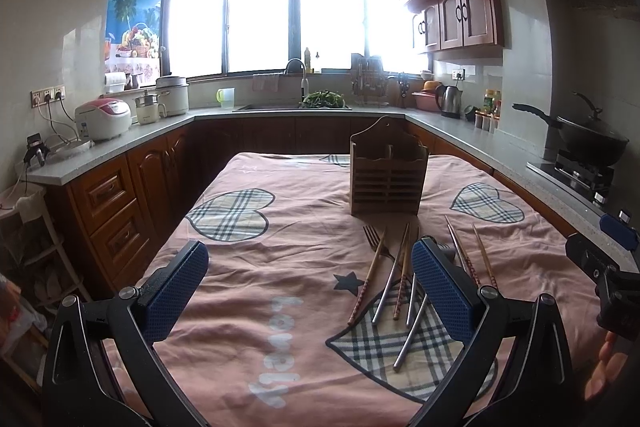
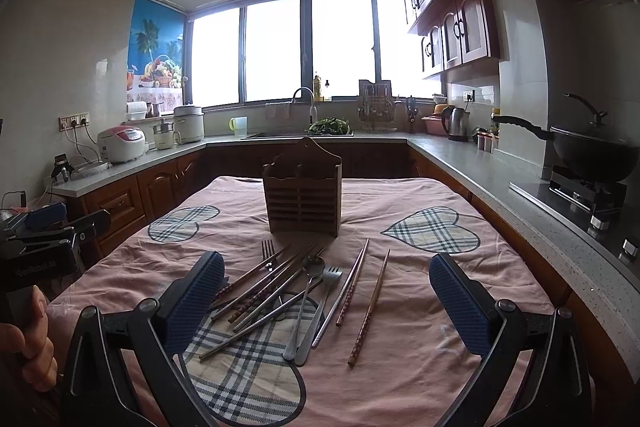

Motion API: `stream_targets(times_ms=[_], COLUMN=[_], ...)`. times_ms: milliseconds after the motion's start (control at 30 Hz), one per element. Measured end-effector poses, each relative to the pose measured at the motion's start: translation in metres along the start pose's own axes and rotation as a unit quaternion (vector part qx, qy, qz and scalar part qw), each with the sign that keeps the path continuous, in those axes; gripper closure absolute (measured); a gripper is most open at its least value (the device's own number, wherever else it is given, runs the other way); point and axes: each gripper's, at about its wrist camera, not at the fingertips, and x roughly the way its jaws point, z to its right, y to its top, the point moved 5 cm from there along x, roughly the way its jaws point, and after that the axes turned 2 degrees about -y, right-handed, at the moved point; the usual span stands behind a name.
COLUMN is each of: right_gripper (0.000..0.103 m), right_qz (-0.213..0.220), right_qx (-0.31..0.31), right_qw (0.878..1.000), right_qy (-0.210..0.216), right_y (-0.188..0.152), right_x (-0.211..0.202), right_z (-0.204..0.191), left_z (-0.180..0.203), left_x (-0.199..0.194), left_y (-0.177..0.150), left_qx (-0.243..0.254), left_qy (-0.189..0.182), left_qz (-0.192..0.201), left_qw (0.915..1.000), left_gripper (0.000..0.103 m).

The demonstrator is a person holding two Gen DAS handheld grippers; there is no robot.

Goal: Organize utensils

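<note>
A pile of utensils [image 2: 280, 291] lies on the pink tablecloth [image 2: 400, 327]: wooden chopsticks [image 2: 370, 307], metal chopsticks, forks [image 2: 330, 275] and a spoon [image 2: 314, 263]. The same pile shows in the left wrist view [image 1: 400, 279]. A slatted wooden utensil holder [image 2: 303, 201] stands upright behind the pile; it also shows in the left wrist view [image 1: 387, 183]. My right gripper [image 2: 326, 301] is open and empty, hovering over the near end of the pile. My left gripper [image 1: 310, 285] is open and empty, left of the pile.
The table sits inside a U-shaped kitchen counter [image 1: 120, 147] with rice cookers [image 1: 103, 118], a sink [image 1: 292, 106], a kettle [image 1: 450, 101] and a wok on the stove [image 2: 592, 151]. The right gripper's body shows at the right edge of the left wrist view [image 1: 600, 267].
</note>
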Motion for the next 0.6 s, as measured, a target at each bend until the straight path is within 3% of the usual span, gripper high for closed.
stream_targets(times_ms=[600], right_gripper=[0.000], right_qz=[-0.003], right_qx=[-0.002], right_qw=[1.000], right_qy=[-0.005], right_y=[0.0046], right_x=[-0.0047], right_z=[-0.0030], left_z=[-0.0033], left_x=[0.0011], left_y=[-0.0009], left_qx=[-0.002], left_qy=[0.000], left_qz=[-0.002], left_qw=[1.0000], left_gripper=[0.000])
